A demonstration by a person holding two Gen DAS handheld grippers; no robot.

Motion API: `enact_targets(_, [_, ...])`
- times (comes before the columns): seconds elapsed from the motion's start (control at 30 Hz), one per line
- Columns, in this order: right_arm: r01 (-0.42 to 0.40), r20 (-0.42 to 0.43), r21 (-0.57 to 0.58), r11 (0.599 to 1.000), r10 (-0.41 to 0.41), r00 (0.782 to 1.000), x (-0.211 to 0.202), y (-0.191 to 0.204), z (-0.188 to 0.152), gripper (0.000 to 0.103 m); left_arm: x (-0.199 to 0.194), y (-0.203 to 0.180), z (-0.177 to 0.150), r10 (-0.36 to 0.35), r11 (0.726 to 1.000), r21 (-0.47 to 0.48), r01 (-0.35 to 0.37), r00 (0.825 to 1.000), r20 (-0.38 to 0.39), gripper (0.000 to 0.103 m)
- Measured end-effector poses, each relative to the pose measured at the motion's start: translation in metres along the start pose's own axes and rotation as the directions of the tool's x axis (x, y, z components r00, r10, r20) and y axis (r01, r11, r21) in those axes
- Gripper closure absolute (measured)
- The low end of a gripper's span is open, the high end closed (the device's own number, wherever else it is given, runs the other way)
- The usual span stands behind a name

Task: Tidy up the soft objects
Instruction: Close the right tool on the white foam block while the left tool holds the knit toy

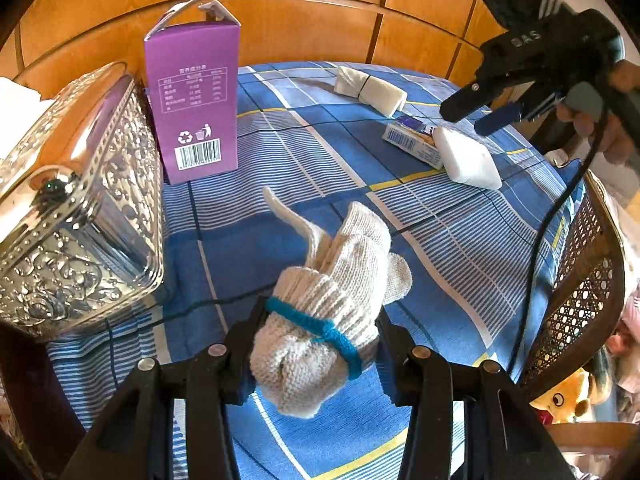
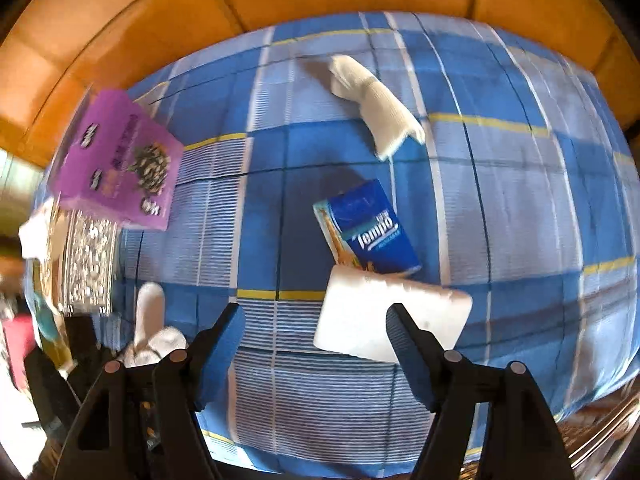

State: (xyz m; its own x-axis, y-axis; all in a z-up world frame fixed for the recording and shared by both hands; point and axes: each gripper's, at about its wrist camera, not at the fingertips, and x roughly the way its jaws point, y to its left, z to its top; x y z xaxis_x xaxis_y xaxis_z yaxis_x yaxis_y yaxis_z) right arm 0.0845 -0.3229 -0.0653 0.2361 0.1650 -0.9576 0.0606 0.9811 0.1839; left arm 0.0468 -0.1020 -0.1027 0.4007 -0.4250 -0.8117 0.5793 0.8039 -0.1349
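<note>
two risks sit ahead of you. your left gripper (image 1: 316, 344) pinches the knit glove bundle (image 1: 328, 304) low in the frame only by its blue-banded cuff, so the loose fingers may snag the silver box (image 1: 80, 216) at left or slip free. your right gripper (image 2: 316, 344) hangs wide and empty, one finger over the white pad (image 2: 360, 320) at lower centre; closing off-centre could shove it against the tissue pack (image 2: 368, 228).
</note>
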Motion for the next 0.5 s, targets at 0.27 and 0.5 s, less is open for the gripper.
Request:
enact_targets(0.27, [0.317, 0.052, -0.539, 0.78, -0.345, 0.937, 0.013, 0.035, -0.03, 0.024, 0.0, 0.001, -0.001, 0.004, 1.0, -0.001, -0.004, 1.0, 0.002, 0.055])
enact_targets(0.5, [0.378, 0.06, -0.593, 0.711, -0.429, 0.901, 0.039, 0.021, -0.028, 0.024, 0.001, -0.001, 0.0, 0.016, 1.0, 0.01, -0.016, 1.0, -0.002, 0.054])
